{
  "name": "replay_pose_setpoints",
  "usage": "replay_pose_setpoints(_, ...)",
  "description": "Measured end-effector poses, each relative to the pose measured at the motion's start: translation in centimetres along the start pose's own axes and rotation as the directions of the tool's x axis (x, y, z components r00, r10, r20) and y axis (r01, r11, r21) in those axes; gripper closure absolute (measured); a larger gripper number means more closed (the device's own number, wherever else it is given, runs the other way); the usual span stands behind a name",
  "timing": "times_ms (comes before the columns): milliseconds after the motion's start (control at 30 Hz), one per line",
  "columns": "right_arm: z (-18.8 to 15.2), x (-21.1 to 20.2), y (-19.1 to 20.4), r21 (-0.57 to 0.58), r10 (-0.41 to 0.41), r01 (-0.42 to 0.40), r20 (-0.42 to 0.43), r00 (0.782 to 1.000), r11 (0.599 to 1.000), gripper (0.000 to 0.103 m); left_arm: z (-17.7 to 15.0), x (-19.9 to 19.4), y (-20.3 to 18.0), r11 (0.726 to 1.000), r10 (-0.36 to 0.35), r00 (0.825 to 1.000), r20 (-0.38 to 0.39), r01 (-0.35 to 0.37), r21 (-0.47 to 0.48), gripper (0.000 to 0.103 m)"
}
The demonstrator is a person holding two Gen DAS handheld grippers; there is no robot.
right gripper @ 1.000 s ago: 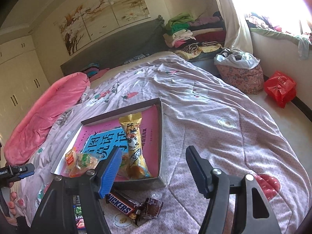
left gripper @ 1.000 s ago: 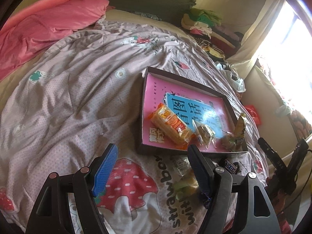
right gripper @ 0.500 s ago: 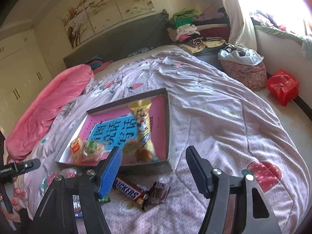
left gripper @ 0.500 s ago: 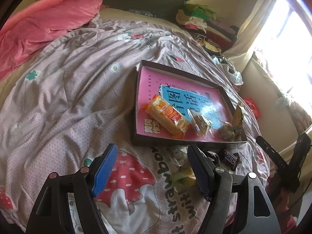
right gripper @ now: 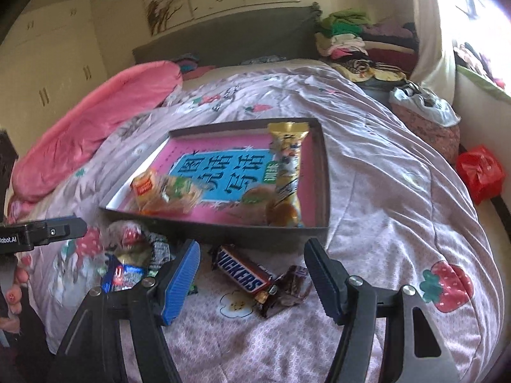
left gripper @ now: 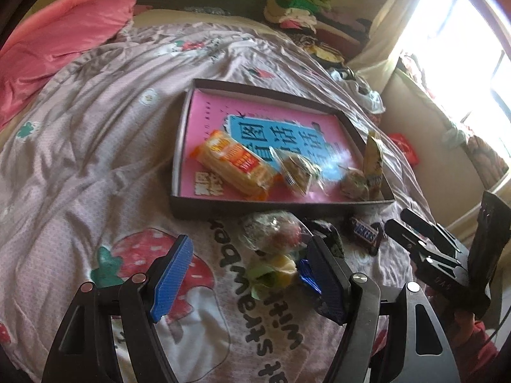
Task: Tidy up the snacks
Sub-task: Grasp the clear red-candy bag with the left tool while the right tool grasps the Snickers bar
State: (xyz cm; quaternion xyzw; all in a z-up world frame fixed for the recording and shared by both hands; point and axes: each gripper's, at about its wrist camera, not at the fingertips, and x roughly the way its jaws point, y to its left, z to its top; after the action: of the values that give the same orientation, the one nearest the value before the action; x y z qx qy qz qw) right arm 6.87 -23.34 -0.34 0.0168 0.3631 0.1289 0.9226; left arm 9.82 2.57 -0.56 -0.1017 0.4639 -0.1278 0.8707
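A shallow dark box (left gripper: 281, 206) (right gripper: 220, 231) with a pink and blue bottom lies on the bed. In it are an orange cracker pack (left gripper: 234, 169), two small clear-wrapped cakes (left gripper: 298, 171) and a tall gold snack bag (right gripper: 287, 172). On the quilt in front of the box lie loose snacks: a Snickers bar (right gripper: 242, 273) (left gripper: 365, 233), a brown wrapper (right gripper: 286, 290), a clear bag of sweets (left gripper: 271, 231), a green-yellow packet (left gripper: 271, 273). My left gripper (left gripper: 252, 282) hangs open over the green-yellow packet. My right gripper (right gripper: 252, 284) hangs open over the Snickers bar.
A pink duvet (left gripper: 54, 38) is heaped at the head of the bed. Folded clothes (right gripper: 351, 38) are stacked at the far right. A red bag (right gripper: 479, 174) lies on the floor right of the bed. The strawberry quilt (left gripper: 80, 146) spreads left of the box.
Both grippers have come closer to the loose snacks and lower, so the box and snacks look larger. The right gripper has rolled. Their jaws stand as wide as before.
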Motion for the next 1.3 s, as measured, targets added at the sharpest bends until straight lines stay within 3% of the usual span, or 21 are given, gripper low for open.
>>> replay_pose_setpoints(433,-1.2,2.9,2.1,-0.149,-0.039,0.027,-0.079,0.996,0.988,0.036,-0.7,2.8,-2.6,0.998,-0.002,0.998,-0.061,0.006,0.065,0.028)
replay_pose_setpoints(733,-1.6,4.4,2.5,-0.203,-0.051,0.031,-0.093,0.994,0.979,0.037,-0.4,4.5,-3.4,0.995,0.034,0.996,-0.077,-0.027,0.100,0.027)
replay_pose_setpoints(1300,-1.5,6.2,3.6,-0.262,-0.026,0.000,-0.095,0.995,0.965,0.065,0.6,6.6,-3.0,0.996,0.066,0.993,-0.099,-0.059,0.064,0.029)
